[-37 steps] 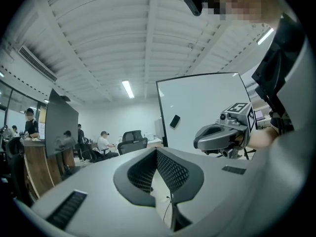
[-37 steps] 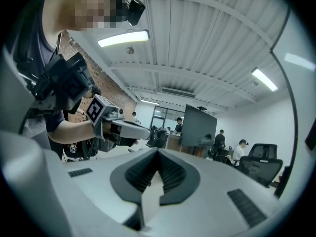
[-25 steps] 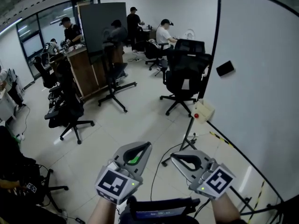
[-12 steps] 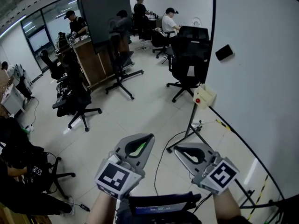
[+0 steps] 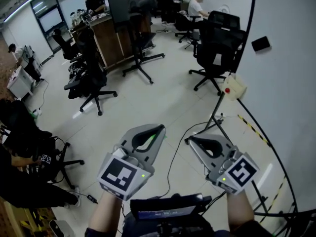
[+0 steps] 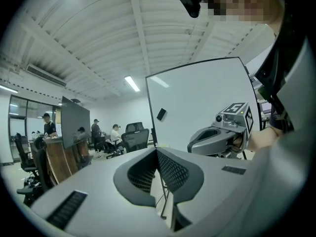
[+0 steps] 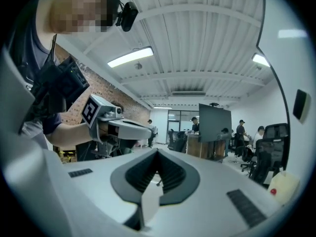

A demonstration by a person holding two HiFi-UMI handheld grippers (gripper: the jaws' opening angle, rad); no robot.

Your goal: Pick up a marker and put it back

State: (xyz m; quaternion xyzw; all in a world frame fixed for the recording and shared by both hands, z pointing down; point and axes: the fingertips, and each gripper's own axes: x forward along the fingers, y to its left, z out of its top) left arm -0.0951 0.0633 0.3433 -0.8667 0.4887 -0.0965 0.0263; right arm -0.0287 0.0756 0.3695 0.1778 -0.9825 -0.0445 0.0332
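No marker shows in any view. In the head view my left gripper (image 5: 157, 129) and right gripper (image 5: 190, 140) are held side by side over the tiled floor, both shut with nothing between the jaws. A tall whiteboard (image 5: 291, 83) stands at the right with a black eraser (image 5: 260, 44) stuck on it. The left gripper view shows its shut jaws, the left gripper (image 6: 157, 151), with the whiteboard (image 6: 197, 102) and the right gripper (image 6: 219, 136) beyond. In the right gripper view the right gripper (image 7: 157, 152) is shut, and the left gripper (image 7: 129, 128) hangs beside it.
The whiteboard's stand leg (image 5: 216, 113) carries a cream box with a red button (image 5: 233, 87). A black cable (image 5: 176, 154) trails over the floor. Black office chairs (image 5: 217, 46) (image 5: 92, 81) and a wooden counter (image 5: 111, 38) stand farther off, with people working at the back.
The head view has swung, so the whiteboard and chairs sit farther right and nearer. Both grippers stayed shut and shifted a little across the floor, still side by side.
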